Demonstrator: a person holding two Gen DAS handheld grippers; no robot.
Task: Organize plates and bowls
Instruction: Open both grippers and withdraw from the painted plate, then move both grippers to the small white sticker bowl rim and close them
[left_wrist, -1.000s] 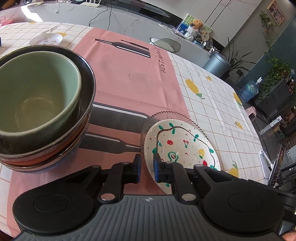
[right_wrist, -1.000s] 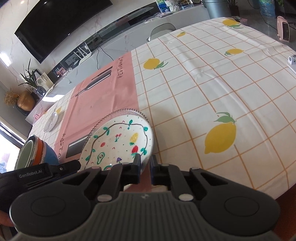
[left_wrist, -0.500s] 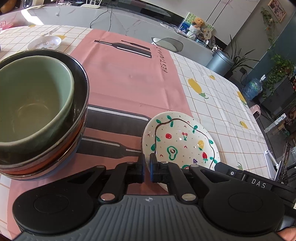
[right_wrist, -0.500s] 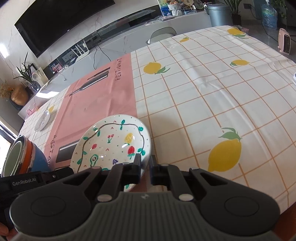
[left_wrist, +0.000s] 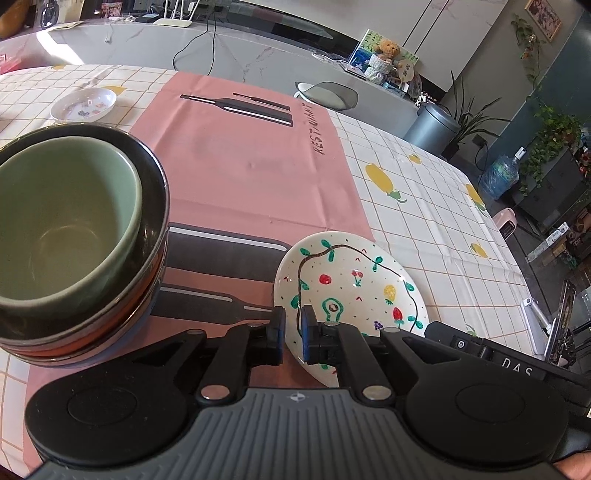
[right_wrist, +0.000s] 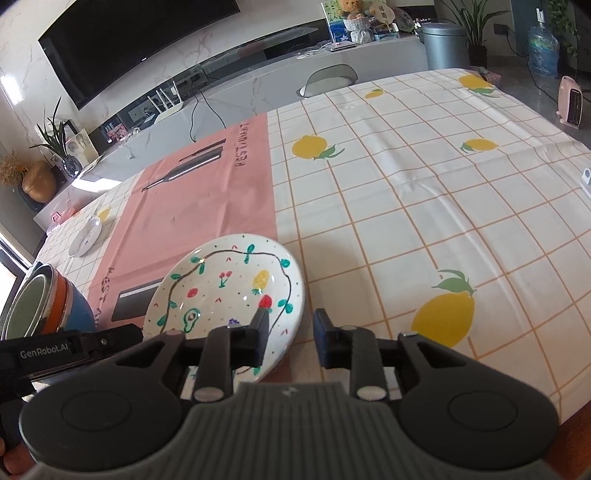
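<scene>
Now the handover looks made: the left gripper (left_wrist: 292, 334) is clamped on the near rim of the painted plate (left_wrist: 351, 288), while the right gripper (right_wrist: 290, 339), closed on that rim half a second ago, has let go and stands with jaws spread, one finger over the plate's edge. The plate hangs tilted above the pink runner (left_wrist: 255, 158), off the glass dish it sat on a second ago. I judge it can now go to a stack. From left: the nested bowls (left_wrist: 70, 236) stand close beside the left gripper; a small dish (left_wrist: 84, 104) lies far back; the lemon tablecloth (right_wrist: 424, 206) stretches right, bare of crockery
</scene>
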